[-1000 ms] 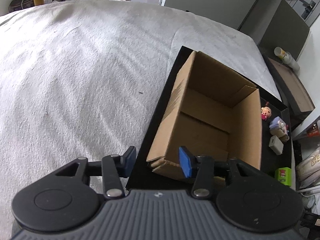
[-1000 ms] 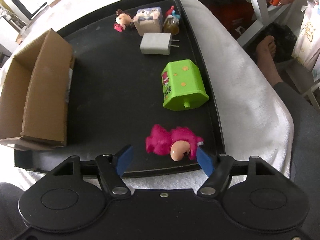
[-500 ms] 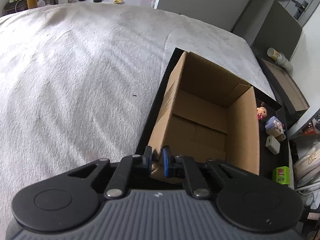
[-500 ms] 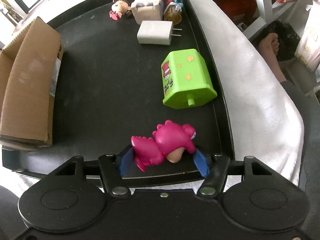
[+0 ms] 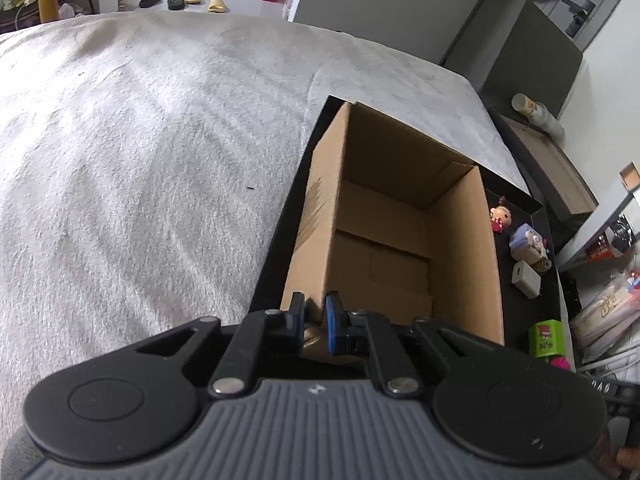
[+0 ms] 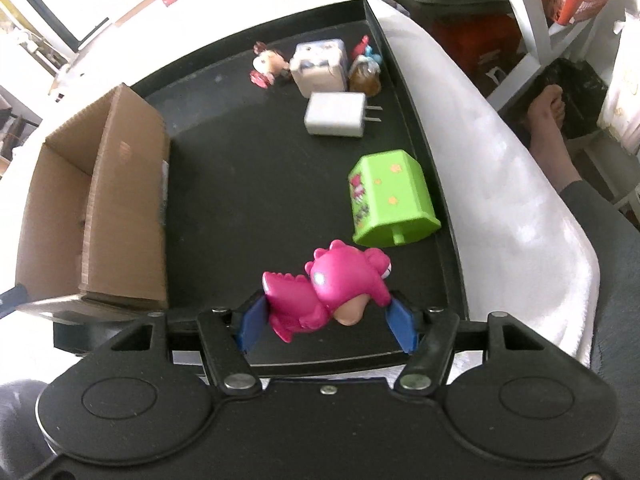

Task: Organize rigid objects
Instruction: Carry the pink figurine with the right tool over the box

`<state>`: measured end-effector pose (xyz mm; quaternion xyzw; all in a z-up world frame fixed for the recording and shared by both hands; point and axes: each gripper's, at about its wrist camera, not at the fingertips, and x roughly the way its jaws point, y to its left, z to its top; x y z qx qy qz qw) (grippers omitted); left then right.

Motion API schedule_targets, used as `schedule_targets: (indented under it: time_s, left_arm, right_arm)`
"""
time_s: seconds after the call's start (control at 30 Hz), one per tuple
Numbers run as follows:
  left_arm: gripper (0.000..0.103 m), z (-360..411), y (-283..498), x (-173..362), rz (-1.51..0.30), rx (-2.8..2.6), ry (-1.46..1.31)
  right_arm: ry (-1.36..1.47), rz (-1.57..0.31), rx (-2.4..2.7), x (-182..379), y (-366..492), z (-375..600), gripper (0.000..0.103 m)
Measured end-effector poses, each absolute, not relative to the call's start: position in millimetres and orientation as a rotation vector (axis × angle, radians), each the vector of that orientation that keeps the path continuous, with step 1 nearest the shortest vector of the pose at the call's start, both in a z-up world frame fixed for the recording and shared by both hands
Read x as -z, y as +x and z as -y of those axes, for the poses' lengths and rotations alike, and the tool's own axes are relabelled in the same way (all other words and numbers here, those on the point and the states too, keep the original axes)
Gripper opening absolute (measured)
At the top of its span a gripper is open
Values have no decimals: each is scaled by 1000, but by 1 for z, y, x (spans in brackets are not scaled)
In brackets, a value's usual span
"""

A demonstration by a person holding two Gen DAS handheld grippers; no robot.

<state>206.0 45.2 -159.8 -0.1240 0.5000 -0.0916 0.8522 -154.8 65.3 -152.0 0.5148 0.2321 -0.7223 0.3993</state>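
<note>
Change: both grippers have closed since a second ago, the left gripper (image 5: 315,317) onto the cardboard box (image 5: 400,236) near wall, the right gripper (image 6: 326,322) onto the pink dinosaur toy (image 6: 326,286).
Jaws: left pinched on the wall edge; right clamped across the toy.
Key relation: the box lies left of the held toy (open top up), across the black tray (image 6: 248,148).
Materials: corrugated card, matte; toy glossy, lumpy plastic, long axis spanning the pads.

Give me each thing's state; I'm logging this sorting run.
Box: upright, open, nothing inside, near wall pinched.
Left gripper: shut on the box wall.
Right gripper: shut on the pink toy.
Pink toy: held, lifted.
Green toy: on its side on the tray.
Charger: lying flat, prongs out.
Tray: on the white cloth.
</note>
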Motion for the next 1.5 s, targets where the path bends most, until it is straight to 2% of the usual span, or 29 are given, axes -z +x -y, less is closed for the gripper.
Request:
schedule_targets:
  time_s: [1.0,1.5]
  left_arm:
    - [10,-41,214,173,-1057,297,-182]
    - [11,-44,210,175,-1055,342,-184]
  right_arm:
    - [1024,-618,1683,80,-87,-6,62]
    - [985,-677,1572,94,-50,38,62]
